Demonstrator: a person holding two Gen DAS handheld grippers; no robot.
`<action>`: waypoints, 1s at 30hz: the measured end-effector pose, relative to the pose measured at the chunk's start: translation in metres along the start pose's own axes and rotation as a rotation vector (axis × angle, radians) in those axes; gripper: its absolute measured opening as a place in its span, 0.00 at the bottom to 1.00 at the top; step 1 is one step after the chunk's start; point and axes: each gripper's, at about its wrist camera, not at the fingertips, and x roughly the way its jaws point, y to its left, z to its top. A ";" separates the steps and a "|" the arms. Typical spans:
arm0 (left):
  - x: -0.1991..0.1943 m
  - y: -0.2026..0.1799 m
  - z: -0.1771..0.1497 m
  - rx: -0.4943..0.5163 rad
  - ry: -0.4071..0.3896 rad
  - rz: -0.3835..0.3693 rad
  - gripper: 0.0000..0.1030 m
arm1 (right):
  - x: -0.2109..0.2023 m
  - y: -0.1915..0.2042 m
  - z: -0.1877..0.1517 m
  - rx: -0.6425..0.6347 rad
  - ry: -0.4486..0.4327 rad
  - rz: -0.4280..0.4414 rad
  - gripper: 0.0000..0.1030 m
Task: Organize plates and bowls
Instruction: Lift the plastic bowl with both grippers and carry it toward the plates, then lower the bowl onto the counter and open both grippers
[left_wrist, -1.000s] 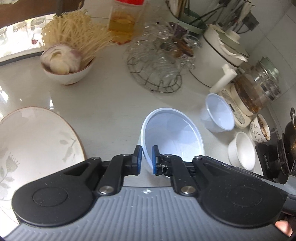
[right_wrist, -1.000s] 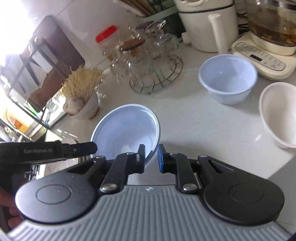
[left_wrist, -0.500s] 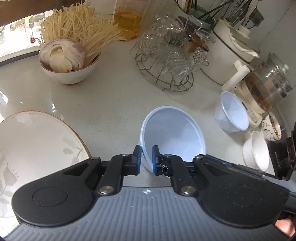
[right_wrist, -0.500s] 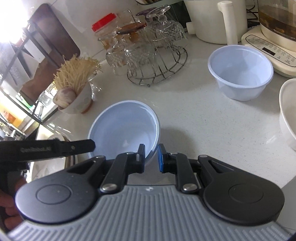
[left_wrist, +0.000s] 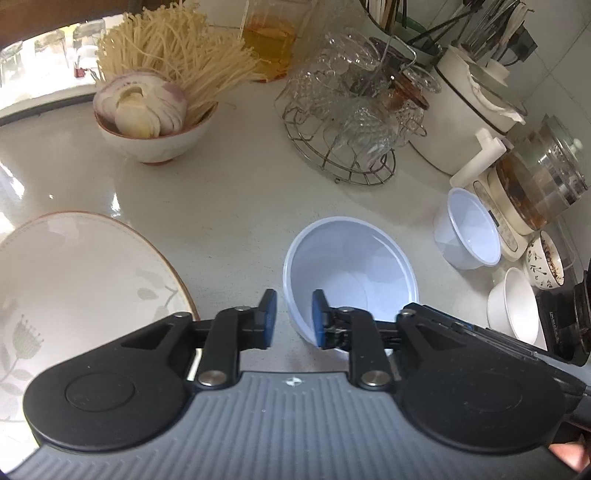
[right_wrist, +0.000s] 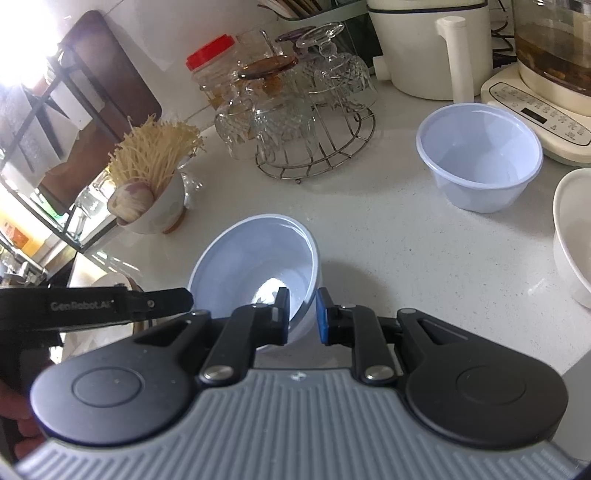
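Pinching the rim of the pale blue bowl (right_wrist: 258, 258) near the bench's front, the right hand-held gripper (right_wrist: 302, 314) should carry it level toward the second blue bowl (right_wrist: 480, 155) for nesting; the left hand-held gripper (left_wrist: 293, 319) stands spread, straddling the rim.

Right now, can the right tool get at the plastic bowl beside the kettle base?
Probably yes for reach: only bare counter lies between. But the right tool is shut on the tilted bowl, so it could not grip the far bowl without letting go.
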 end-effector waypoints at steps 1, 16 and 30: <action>-0.003 0.000 0.000 0.004 -0.006 0.003 0.28 | -0.001 0.000 0.001 0.001 -0.001 -0.003 0.21; -0.067 -0.020 0.012 0.042 -0.078 -0.007 0.30 | -0.051 0.019 0.016 -0.009 -0.082 0.008 0.43; -0.104 -0.042 0.012 0.103 -0.114 -0.008 0.30 | -0.093 0.031 0.016 -0.026 -0.163 0.029 0.43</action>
